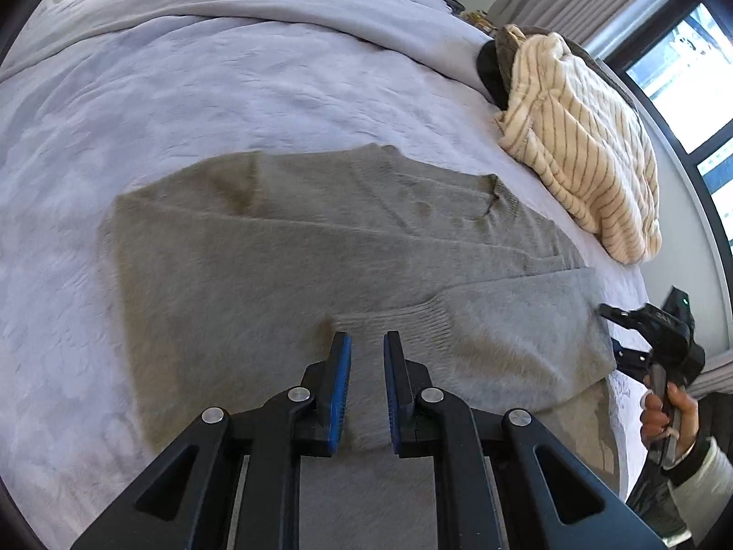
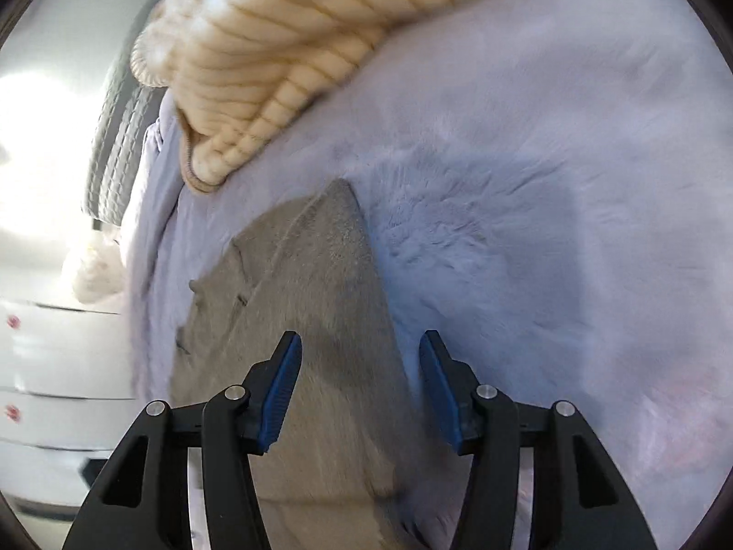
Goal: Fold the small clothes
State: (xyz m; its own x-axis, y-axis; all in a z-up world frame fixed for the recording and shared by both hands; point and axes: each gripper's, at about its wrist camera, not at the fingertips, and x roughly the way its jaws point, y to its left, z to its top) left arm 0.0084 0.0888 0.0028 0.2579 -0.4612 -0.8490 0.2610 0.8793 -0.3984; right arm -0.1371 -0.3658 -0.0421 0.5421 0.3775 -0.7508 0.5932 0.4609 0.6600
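A grey knit sweater (image 1: pixel 298 247) lies flat on the lavender bedspread (image 1: pixel 183 91), with one sleeve (image 1: pixel 504 321) folded across its lower part. My left gripper (image 1: pixel 367 343) hovers over the sleeve's ribbed cuff, jaws a little apart, holding nothing. My right gripper (image 1: pixel 618 334) shows at the sweater's right edge, open. In the right wrist view the right gripper (image 2: pixel 361 343) is wide open above the sweater's edge (image 2: pixel 320 321), empty.
A cream striped knit garment (image 1: pixel 582 137) lies heaped at the bed's right edge, over a dark item; it also shows in the right wrist view (image 2: pixel 275 46). The bed edge and a window (image 1: pixel 687 68) are to the right. White drawers (image 2: pixel 46 389) stand beside the bed.
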